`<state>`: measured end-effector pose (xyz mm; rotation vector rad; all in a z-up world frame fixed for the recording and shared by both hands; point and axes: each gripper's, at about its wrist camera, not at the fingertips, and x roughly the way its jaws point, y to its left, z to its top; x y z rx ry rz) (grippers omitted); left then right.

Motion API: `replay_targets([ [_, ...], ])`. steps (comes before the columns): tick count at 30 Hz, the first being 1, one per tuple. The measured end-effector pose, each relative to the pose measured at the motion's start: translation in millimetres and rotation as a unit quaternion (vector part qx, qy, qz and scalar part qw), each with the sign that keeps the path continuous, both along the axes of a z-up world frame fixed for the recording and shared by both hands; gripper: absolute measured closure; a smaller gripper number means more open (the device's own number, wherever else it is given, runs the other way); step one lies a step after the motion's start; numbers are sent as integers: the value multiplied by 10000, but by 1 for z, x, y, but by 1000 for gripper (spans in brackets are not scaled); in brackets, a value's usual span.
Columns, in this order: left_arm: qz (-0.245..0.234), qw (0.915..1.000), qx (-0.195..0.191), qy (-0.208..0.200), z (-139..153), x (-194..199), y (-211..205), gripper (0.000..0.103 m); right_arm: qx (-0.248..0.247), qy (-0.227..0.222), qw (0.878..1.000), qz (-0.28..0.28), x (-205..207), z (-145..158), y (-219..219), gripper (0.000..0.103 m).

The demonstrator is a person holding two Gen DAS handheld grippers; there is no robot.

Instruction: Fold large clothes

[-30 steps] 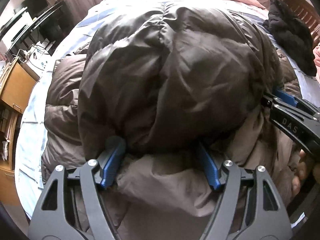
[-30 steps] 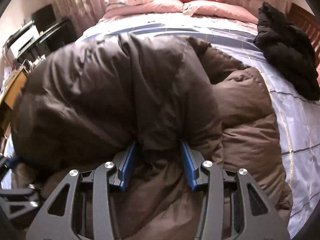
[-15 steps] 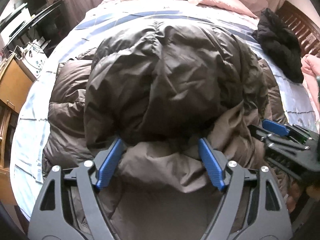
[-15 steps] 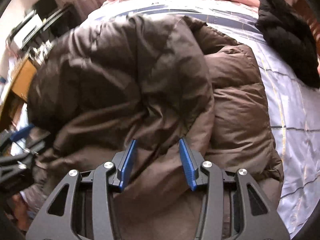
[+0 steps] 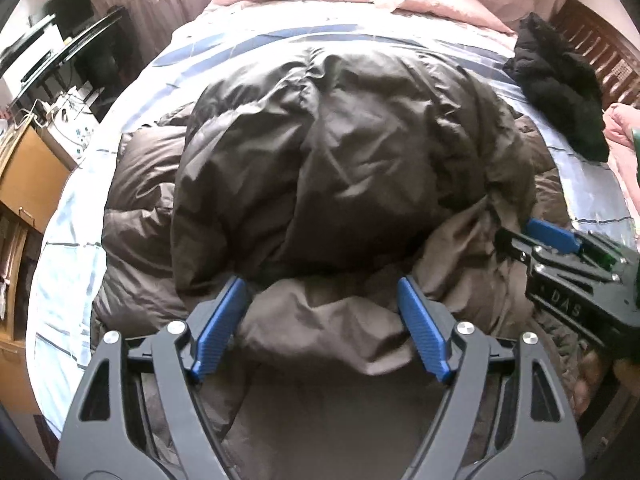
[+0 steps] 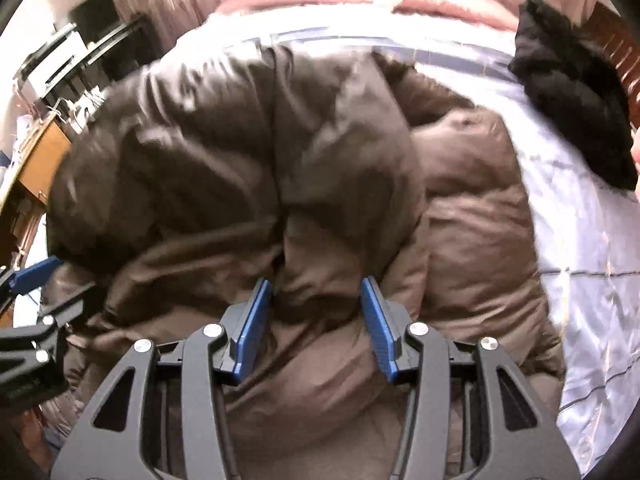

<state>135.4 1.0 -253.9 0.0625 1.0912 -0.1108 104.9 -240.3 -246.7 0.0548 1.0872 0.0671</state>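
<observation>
The puffy brown coat (image 5: pixel 340 168) lies bunched at twelve o'clock of both tools; left tool (image 5: pixel 320 312) gapes wide around fabric, right tool (image 6: pixel 316 304) half-open, neither visibly pinching.

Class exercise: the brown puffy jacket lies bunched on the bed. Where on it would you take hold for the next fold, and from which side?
Probably the near hem of the brown puffy jacket, from the foot of the bed. That edge lies thin and loose, whereas the middle bulges thick. The left gripper and right gripper both straddle it there, open.
</observation>
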Motion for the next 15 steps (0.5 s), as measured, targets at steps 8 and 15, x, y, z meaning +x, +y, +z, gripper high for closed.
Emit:
replay_targets([
  [8,183,9992,-106,336,-17,5,5,23,594,207,9977,-244,4,-10,-10,54],
  [15,298,9960,-746,398,8,-2,17,20,1398,-961,9839,-565,25,80,-47,1],
])
